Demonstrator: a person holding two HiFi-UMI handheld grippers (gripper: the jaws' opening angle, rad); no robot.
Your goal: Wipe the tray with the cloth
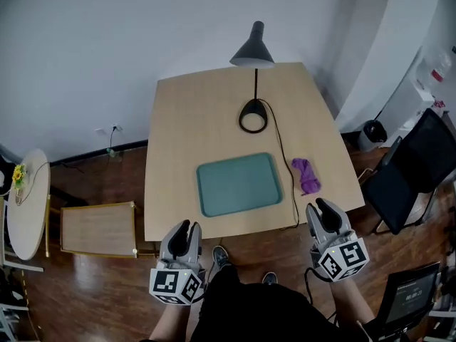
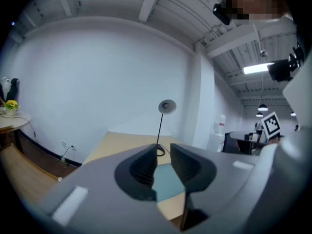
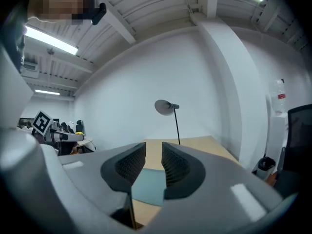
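A teal tray [image 1: 239, 184] lies flat near the front edge of a light wooden table [image 1: 185, 127]. A crumpled purple cloth [image 1: 306, 175] sits just right of the tray, apart from it. My left gripper [image 1: 187, 228] hovers below the table's front edge, left of the tray, its jaws a narrow gap apart with nothing between them. My right gripper [image 1: 320, 206] is at the front right corner, just short of the cloth, jaws parted and empty. Between the jaws the tray [image 2: 168, 182] shows in the left gripper view, and again the tray [image 3: 146, 186] in the right gripper view.
A black desk lamp [image 1: 254, 55] stands behind the tray, its cord [image 1: 288, 184] running between tray and cloth to the front edge. A low wooden bench [image 1: 98, 228] and a round side table [image 1: 28, 201] are at left. A black chair [image 1: 413, 166] is at right.
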